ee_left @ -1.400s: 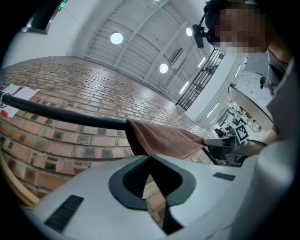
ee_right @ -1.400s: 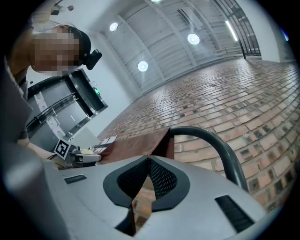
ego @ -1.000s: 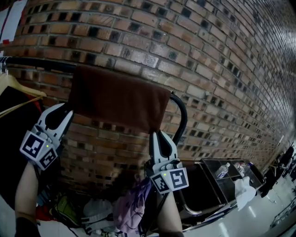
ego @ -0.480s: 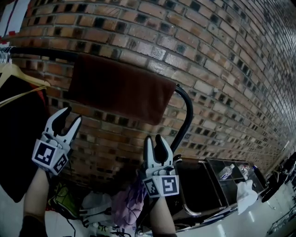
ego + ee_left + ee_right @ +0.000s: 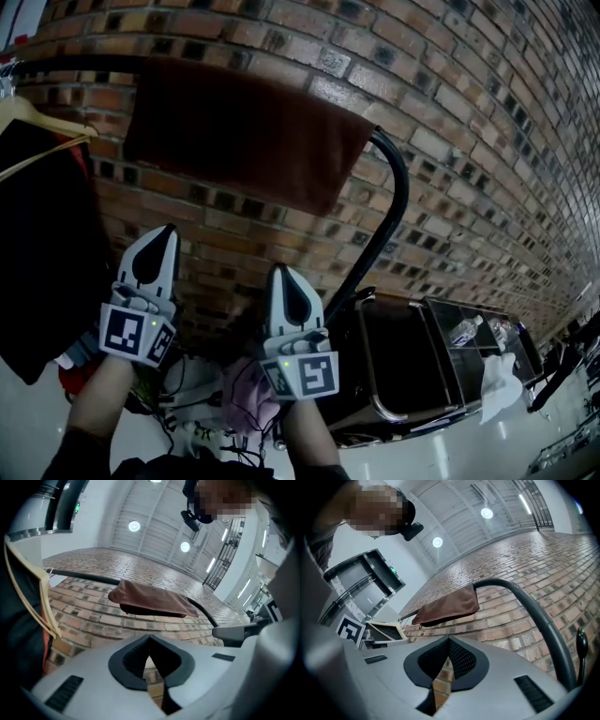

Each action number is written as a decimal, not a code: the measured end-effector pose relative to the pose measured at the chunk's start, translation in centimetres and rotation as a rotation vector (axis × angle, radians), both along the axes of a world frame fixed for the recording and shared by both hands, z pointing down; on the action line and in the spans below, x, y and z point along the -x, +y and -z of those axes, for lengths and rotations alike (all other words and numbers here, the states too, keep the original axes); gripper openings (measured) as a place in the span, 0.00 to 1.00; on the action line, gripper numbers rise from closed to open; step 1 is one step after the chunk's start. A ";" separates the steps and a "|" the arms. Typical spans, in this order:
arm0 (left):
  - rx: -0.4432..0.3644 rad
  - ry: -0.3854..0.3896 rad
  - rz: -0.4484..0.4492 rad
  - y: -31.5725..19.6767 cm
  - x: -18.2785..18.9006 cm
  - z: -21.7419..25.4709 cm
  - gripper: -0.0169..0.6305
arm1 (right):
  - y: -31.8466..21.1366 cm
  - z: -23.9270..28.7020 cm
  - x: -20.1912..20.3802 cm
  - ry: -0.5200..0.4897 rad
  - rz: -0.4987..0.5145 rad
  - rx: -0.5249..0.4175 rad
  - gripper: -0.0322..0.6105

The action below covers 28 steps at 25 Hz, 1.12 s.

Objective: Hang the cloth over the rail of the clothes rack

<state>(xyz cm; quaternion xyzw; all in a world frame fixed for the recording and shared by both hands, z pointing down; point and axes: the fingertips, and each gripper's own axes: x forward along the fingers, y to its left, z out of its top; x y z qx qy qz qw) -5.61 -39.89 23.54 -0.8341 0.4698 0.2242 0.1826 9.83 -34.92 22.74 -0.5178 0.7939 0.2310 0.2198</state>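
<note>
both grippers have dropped lower and away from the cloth [image 5: 239, 131] since a second ago, and the jaws that stood apart then are now pressed together. the left gripper [image 5: 161, 246] sits toward 8 o'clock in the head view, clenched on nothing; its own view shows only brick wall [image 5: 89, 609] past the closed tips. the right gripper [image 5: 286, 281] sits near 6 o'clock, clenched and empty too. the brown cloth hangs draped over the black rail [image 5: 66, 64] toward 11 o'clock, well apart from both grippers, just before the rail bends downward at its 3 o'clock end. a wooden hanger [image 5: 37, 122] carrying a dark garment [image 5: 42, 244] hangs on the rail toward 9 o'clock. a heap of clothes [image 5: 239, 398] lies on the floor below the grippers.
</note>
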 end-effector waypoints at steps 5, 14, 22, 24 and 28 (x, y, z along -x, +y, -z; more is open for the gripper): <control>0.143 -0.069 -0.035 -0.3 -3.4 -5.8 0.04 | -0.2 -2.8 0.9 0.001 0.013 0.040 0.07; 0.328 -0.148 -0.084 -1.0 -5.5 -11.1 0.04 | -1.8 -7.7 1.2 0.009 0.003 0.173 0.07; 0.391 -0.178 -0.111 -1.3 -6.6 -14.5 0.04 | -3.2 -11.5 2.3 0.080 0.037 0.295 0.07; 0.404 -0.183 -0.112 -1.4 -6.6 -14.8 0.04 | -3.3 -11.9 2.6 0.102 0.043 0.331 0.07; 0.420 -0.203 -0.125 -1.2 -7.0 -15.3 0.04 | -3.3 -12.2 2.4 0.104 0.054 0.335 0.07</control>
